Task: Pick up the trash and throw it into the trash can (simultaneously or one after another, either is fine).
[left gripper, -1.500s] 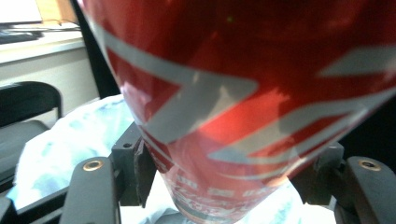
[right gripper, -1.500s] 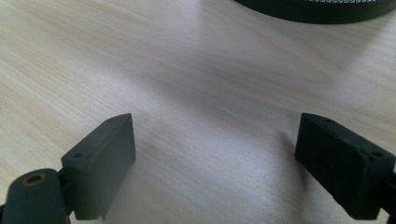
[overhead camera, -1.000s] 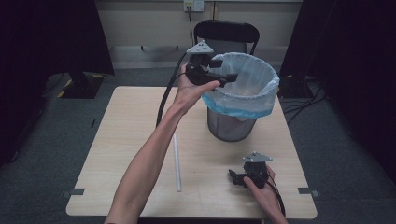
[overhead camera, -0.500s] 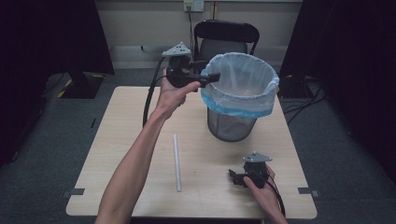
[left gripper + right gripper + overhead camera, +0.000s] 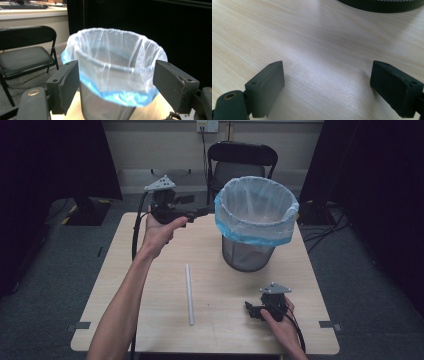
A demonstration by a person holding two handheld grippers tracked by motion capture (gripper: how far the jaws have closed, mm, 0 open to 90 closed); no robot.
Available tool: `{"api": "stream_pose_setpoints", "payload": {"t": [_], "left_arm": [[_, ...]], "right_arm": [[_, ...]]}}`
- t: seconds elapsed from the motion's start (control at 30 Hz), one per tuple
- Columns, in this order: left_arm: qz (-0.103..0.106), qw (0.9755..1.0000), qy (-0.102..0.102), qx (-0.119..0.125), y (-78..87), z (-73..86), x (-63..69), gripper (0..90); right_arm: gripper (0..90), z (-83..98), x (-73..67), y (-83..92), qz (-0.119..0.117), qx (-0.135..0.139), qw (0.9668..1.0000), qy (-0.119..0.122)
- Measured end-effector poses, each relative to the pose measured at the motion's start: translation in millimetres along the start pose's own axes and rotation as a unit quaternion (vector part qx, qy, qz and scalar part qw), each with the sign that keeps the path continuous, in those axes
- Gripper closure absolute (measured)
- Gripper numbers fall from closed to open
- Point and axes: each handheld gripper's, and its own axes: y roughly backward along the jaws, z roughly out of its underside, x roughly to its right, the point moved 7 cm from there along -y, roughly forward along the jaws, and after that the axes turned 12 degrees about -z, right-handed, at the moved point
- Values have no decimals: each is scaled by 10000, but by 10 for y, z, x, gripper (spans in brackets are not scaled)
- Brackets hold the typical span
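A wire-mesh waste bin (image 5: 249, 255) with a pale blue plastic liner (image 5: 256, 217) folded over its rim stands on the back right of the wooden table (image 5: 225, 325). My left gripper (image 5: 197, 206) is held in the air just left of the bin's rim, jaws open and pointing at it, nothing between them. In the left gripper view the lined bin (image 5: 112, 55) stands framed between the open jaws of the left gripper (image 5: 117, 75). My right gripper (image 5: 251, 310) rests low at the table's front right, open and empty. A white rod (image 5: 189, 294) lies mid-table.
A black folding chair (image 5: 242, 165) stands behind the table, also to the left in the left gripper view as the chair (image 5: 25, 57). The right gripper (image 5: 327, 75) looks over bare wood (image 5: 312, 37) toward the bin's dark base (image 5: 382, 5). Dark curtains flank the room.
My left gripper has drawn back leftward from the bin's rim and now hangs apart from the liner. The right gripper, rod and bin have stayed put.
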Motion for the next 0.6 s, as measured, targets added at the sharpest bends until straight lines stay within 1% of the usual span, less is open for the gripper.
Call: {"api": "stream_pose_setpoints", "payload": {"t": [0.03,0.07,0.1,0.13,0.17,0.2,0.23,0.27,0.33,0.37,0.4,0.43,0.47,0.5,0.53,0.57,0.6], "left_arm": [[-40,10000,11,-39,35,83,-18,252],[-40,10000,11,-39,35,83,-18,257],[-129,9999,46,-72,68,168,-41,262],[-99,9999,79,-104,84,211,-42,262],[-119,9998,99,-120,99,255,-47,261],[-119,9998,99,-120,99,255,-47,261],[-148,9996,50,-223,123,349,-49,261],[-148,9996,50,-223,123,349,-49,261],[-171,9994,147,-260,156,429,-66,261],[-189,9992,231,-269,177,465,-79,262],[-199,9988,366,-260,195,499,-88,269],[-211,9986,330,-341,227,584,-89,276],[-211,9986,330,-341,227,584,-89,276],[-269,9984,261,-433,252,676,-84,276],[-269,9984,261,-433,252,676,-84,277],[-292,9979,288,-510,276,765,-78,280],[-292,9979,288,-510,276,765,-78,283]], "right_arm": [[114,0,0,0,1,0,10000,-1],[114,0,0,0,1,0,10000,-1],[113,0,1,0,6,3,10000,-5],[114,0,1,0,7,3,10000,-4],[113,0,0,0,7,2,10000,-9],[113,0,0,0,7,2,10000,-9],[113,0,0,0,6,3,10000,-4],[113,0,0,0,6,3,10000,-4],[114,0,0,0,6,2,10000,-6],[113,0,0,0,6,2,10000,-7],[113,0,-1,0,2,-1,10000,-6],[113,0,0,0,6,3,10000,-5],[113,0,0,0,6,3,10000,-5],[113,0,0,0,7,2,10000,-10],[113,0,0,0,7,2,10000,-10],[114,0,0,0,8,2,10000,-10],[114,0,0,0,8,2,10000,-10]]}}
